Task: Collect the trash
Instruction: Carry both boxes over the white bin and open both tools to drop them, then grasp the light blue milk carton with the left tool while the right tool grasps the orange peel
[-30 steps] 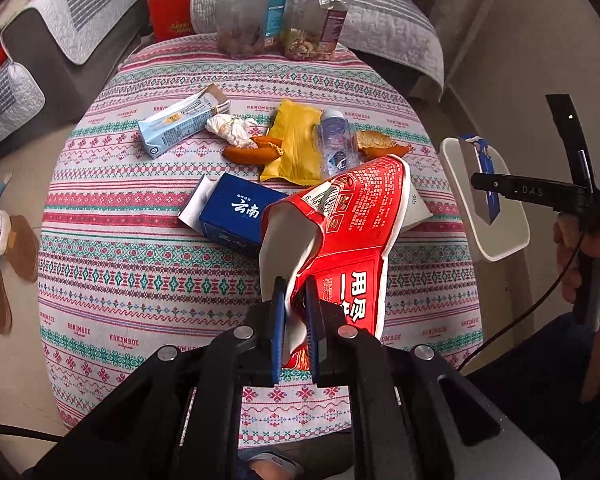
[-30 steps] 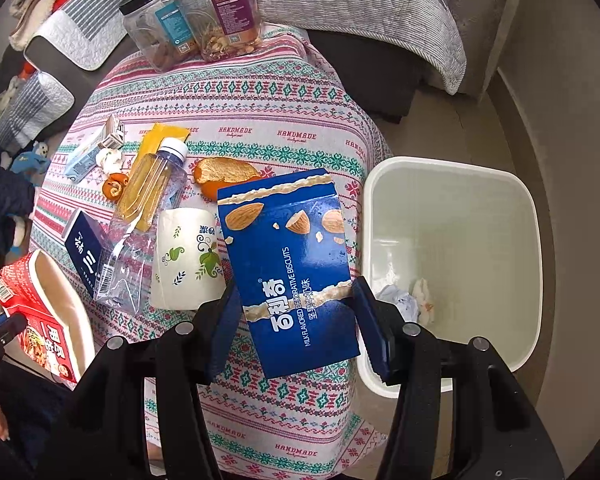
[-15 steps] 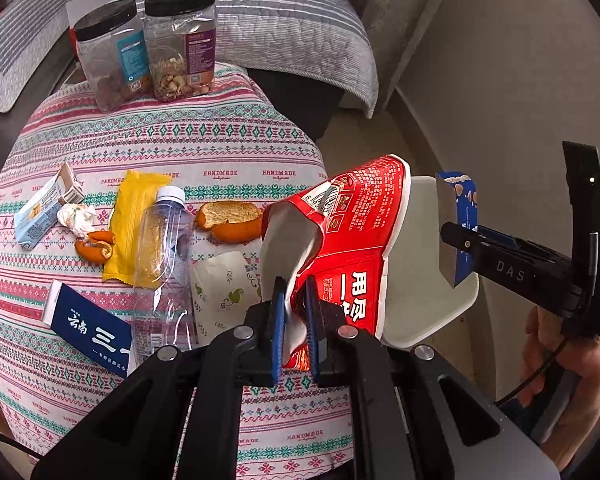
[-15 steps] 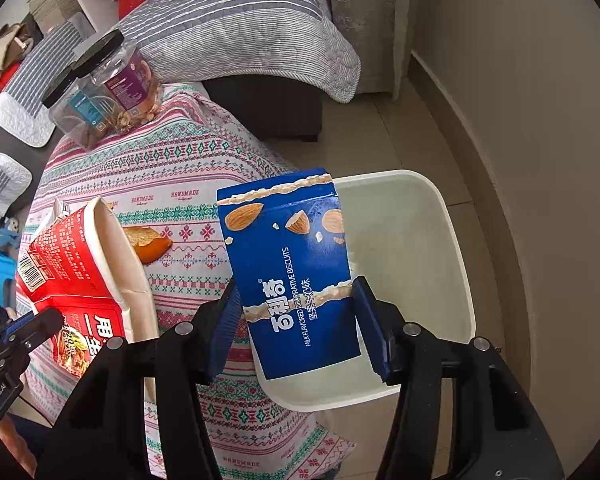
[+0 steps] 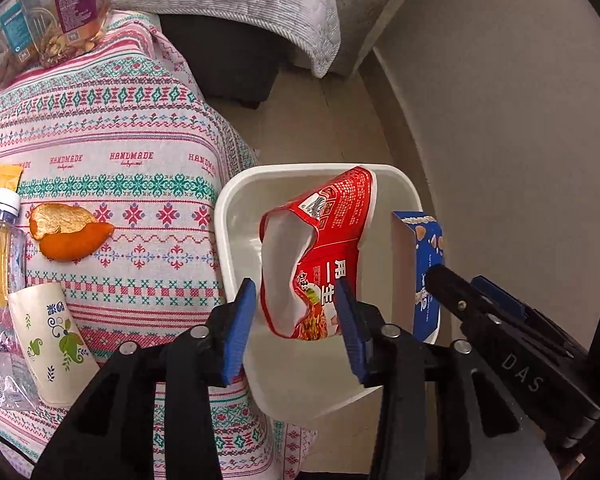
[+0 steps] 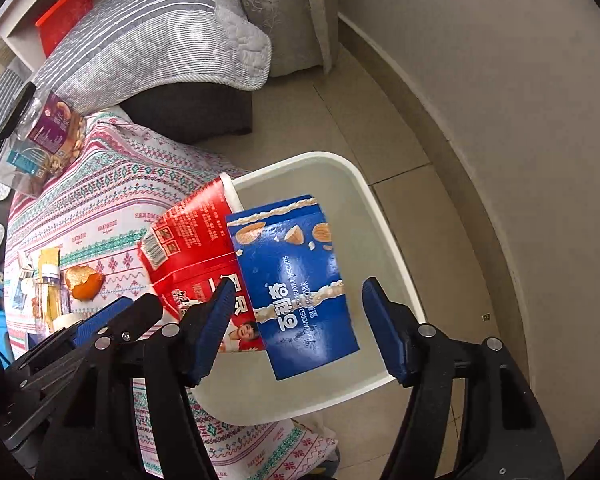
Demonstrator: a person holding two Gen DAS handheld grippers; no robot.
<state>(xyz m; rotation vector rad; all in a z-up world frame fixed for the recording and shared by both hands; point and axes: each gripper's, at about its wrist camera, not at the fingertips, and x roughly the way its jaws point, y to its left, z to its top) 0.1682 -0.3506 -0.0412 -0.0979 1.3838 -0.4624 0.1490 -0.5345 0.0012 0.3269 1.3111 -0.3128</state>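
Both grippers hang over the white trash bin (image 5: 236, 200) beside the table. My left gripper (image 5: 296, 320) is open; the red noodle bowl wrapper (image 5: 324, 248) sits loose between its jaws, over the bin. My right gripper (image 6: 300, 328) is open; the blue biscuit box (image 6: 300, 280) is free between its jaws, tilted over the bin (image 6: 380, 216). The box also shows in the left wrist view (image 5: 424, 264), and the red wrapper in the right wrist view (image 6: 192, 236).
On the patterned tablecloth (image 5: 120, 128) lie an orange peel (image 5: 68, 236), a plastic bottle (image 5: 0, 248), a yellow packet (image 5: 0, 176) and a paper cup (image 5: 52, 336). Two snack jars (image 5: 48, 20) stand at the back. A sofa with a grey cushion (image 6: 148, 52) lies beyond.
Both grippers swung right from the table to above the bin and opened. The red wrapper and the blue box were let go and are dropping toward the bin.
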